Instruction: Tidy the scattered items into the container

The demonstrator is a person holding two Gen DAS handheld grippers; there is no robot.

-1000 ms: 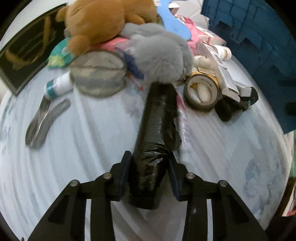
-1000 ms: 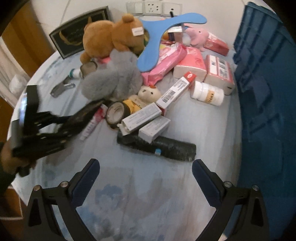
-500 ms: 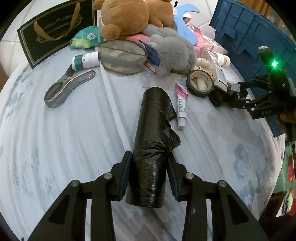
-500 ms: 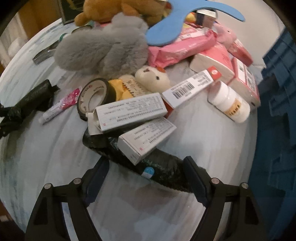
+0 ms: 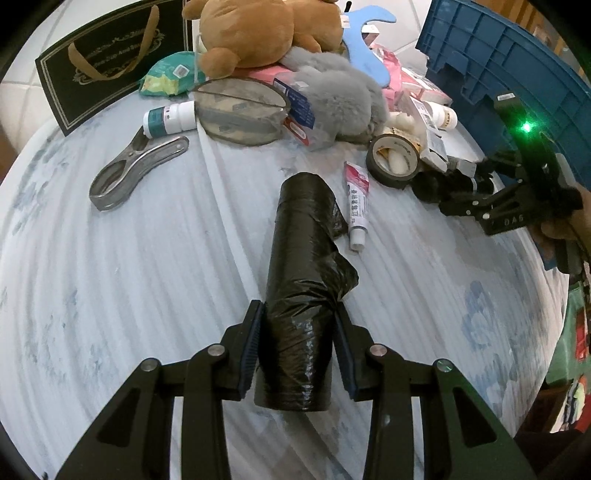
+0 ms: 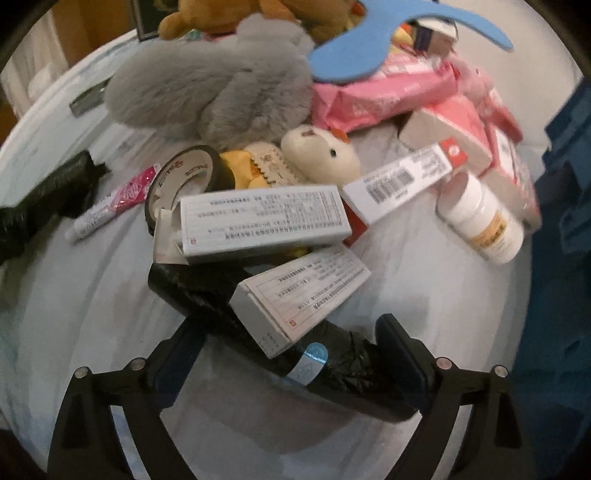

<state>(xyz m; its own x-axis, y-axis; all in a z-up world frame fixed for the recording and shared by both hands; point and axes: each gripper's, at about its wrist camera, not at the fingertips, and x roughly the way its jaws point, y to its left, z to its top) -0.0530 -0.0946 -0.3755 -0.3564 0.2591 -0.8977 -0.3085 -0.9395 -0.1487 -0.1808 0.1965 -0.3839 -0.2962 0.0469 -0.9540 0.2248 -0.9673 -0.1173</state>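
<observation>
My left gripper [image 5: 297,310] is shut on a black bin-bag roll [image 5: 303,240], held near its lower end above the pale tablecloth [image 5: 129,277]. My right gripper [image 6: 290,325] points down over a second black roll [image 6: 207,299] that lies slantwise between its fingers. The jaws stand wide and I see no firm squeeze on it. A white carton [image 6: 303,295] rests across that roll. The blue crate [image 5: 498,55] stands at the table's right edge.
A heap lies beyond: grey plush [image 6: 207,85], brown teddy [image 5: 258,29], tape ring [image 5: 395,158], pink tube [image 5: 356,195], white bottle [image 6: 484,221], more cartons [image 6: 258,218], pink packs [image 6: 388,88], blue boomerang [image 6: 399,29]. A metal clip [image 5: 136,170] and black gift bag [image 5: 110,62] sit at the left.
My left gripper drew back from the heap with its roll. My right gripper came down close over the second roll and its jaws narrowed around it.
</observation>
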